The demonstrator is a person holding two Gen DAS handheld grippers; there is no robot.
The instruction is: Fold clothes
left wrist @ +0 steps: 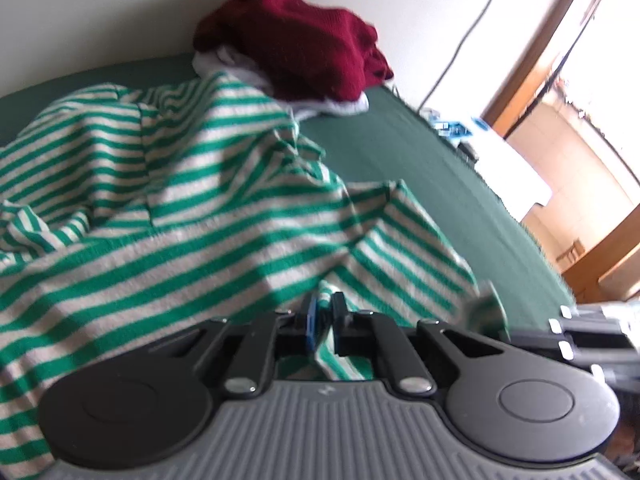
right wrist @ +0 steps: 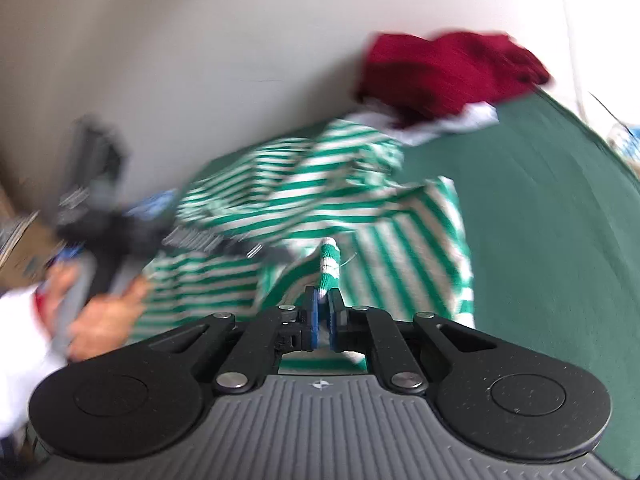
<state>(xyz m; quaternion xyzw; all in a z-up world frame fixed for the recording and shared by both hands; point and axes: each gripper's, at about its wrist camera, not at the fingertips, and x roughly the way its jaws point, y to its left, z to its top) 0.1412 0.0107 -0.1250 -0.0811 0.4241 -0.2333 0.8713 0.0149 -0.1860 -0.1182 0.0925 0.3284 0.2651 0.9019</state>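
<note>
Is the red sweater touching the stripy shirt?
Cannot tell. In the left wrist view, white cloth lies between the red sweater and striped shirt.

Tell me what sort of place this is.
Probably a room in a home, with laundry being sorted: a striped green-and-white garment spread over a dark green cloth-covered surface, a dark red knit piled against a plain wall, and a wooden door frame.

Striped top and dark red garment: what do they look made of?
Striped top: soft knit, likely cotton or a blend; matte, limp folds, woven-in green and cream bands. Dark red garment: thicker knit, possibly wool or acrylic; fuzzy matte bulk. Blur leaves the fibre uncertain.
</note>
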